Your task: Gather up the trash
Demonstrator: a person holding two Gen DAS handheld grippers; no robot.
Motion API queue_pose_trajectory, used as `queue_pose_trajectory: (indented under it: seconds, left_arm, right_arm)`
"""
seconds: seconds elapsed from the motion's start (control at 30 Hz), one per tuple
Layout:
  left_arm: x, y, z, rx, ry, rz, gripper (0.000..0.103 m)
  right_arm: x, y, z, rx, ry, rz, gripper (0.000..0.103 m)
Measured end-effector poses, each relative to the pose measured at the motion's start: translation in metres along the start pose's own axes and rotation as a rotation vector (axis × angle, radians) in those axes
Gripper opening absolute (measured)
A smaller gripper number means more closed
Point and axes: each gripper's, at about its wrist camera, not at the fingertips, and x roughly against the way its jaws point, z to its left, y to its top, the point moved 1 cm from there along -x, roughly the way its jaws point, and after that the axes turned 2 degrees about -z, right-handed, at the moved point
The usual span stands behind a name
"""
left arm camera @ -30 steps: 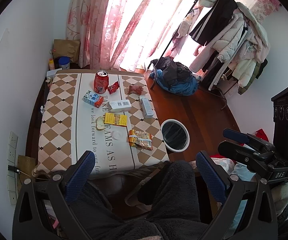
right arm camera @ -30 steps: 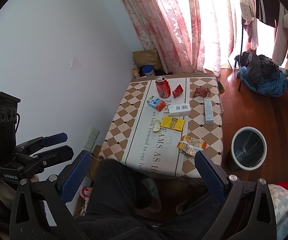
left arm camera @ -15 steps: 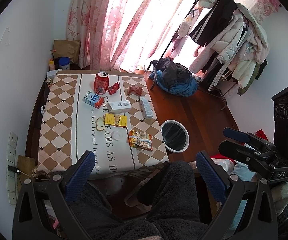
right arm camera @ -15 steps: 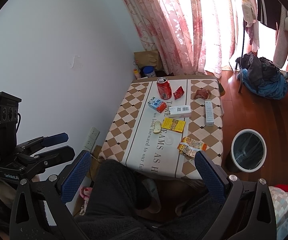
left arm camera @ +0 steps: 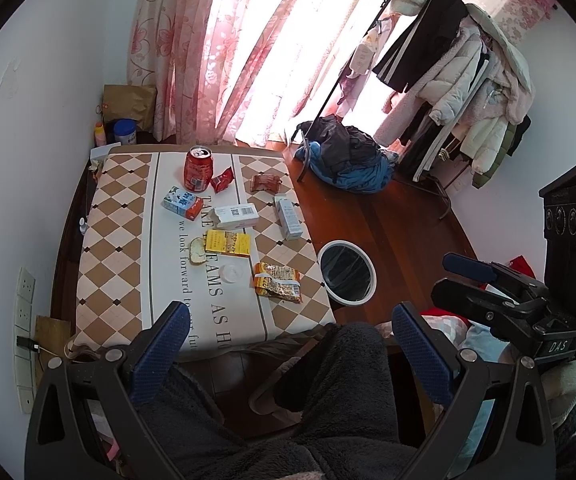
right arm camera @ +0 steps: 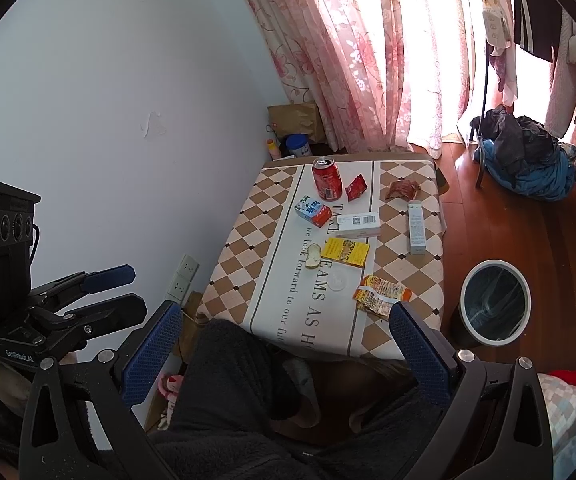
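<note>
A low table [left arm camera: 112, 216] covered in a brown-and-cream checked cloth stands against a white wall, with pink floral curtains [left arm camera: 216, 40] behind it. To its right, on the wooden floor, stands a round white-rimmed trash bin [left arm camera: 347, 272] lined with a dark bag, just beside the table's near right corner. Scattered trash lies on the table: a red soda can [left arm camera: 198, 169] upright at the far end, a small milk carton [left arm camera: 182, 202] near it, a white box [left arm camera: 235, 216], a long white carton [left arm camera: 288, 216] by the right edge, a flat yellow packet [left arm camera: 228, 243], and a crumpled orange snack wrapper [left arm camera: 278, 282] closest to the bin. The left gripper [left arm camera: 288, 320] and right gripper [right arm camera: 286, 316] are both held above a person's dark fleece-covered knees [left arm camera: 343, 360], short of the table, each with blue-padded fingers spread wide apart and holding nothing.
</note>
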Motion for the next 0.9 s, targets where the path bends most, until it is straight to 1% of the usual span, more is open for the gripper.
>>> queue_pose_trajectory:
  seconds: [0.23,0.3,0.33,0.37,0.43,0.5,0.53,0.57,0.67,0.8,0.9]
  left_arm:
    - [0.0,-0.002,0.0,0.002,0.003,-0.003,0.103]
    - [-0.006,-0.001,0.002,0.003,0.043,-0.016,0.103]
    - [-0.012,-0.002,0.004,0.004,0.083,-0.029,0.103]
    - [-0.019,-0.001,0.008,0.008,0.142,-0.044,0.103]
    - [-0.042,-0.004,0.021,0.017,0.297,-0.08,0.103]
    - [-0.076,-0.01,0.04,0.025,0.427,-0.081,0.103]
    - [-0.097,-0.013,0.05,0.029,0.479,-0.057,0.103]
    - [-0.12,-0.018,0.06,0.032,0.51,-0.019,0.103]
    - [-0.177,-0.034,0.086,0.046,0.552,0.085,0.103]
    - [-0.244,-0.062,0.112,0.089,0.56,0.213,0.103]
    - [-0.281,-0.074,0.124,0.133,0.551,0.276,0.103]
  right_arm:
    - [0.002,0.002,-0.003,-0.008,0.005,-0.004,0.103]
    - [-0.001,0.002,-0.006,-0.018,-0.013,-0.007,0.103]
    - [-0.007,0.003,-0.011,-0.019,-0.034,-0.004,0.103]
    - [-0.014,0.003,-0.015,-0.012,-0.052,0.003,0.103]
    - [-0.042,0.001,-0.026,0.009,-0.125,0.048,0.103]
    - [-0.076,-0.005,-0.039,0.04,-0.196,0.095,0.103]
    - [-0.098,-0.009,-0.048,0.059,-0.235,0.132,0.103]
    - [-0.119,-0.014,-0.056,0.08,-0.258,0.172,0.103]
    - [-0.191,-0.031,-0.081,0.165,-0.318,0.321,0.103]
    - [-0.277,-0.049,-0.111,0.26,-0.363,0.482,0.103]
    - [-0.322,-0.06,-0.124,0.327,-0.379,0.567,0.103]
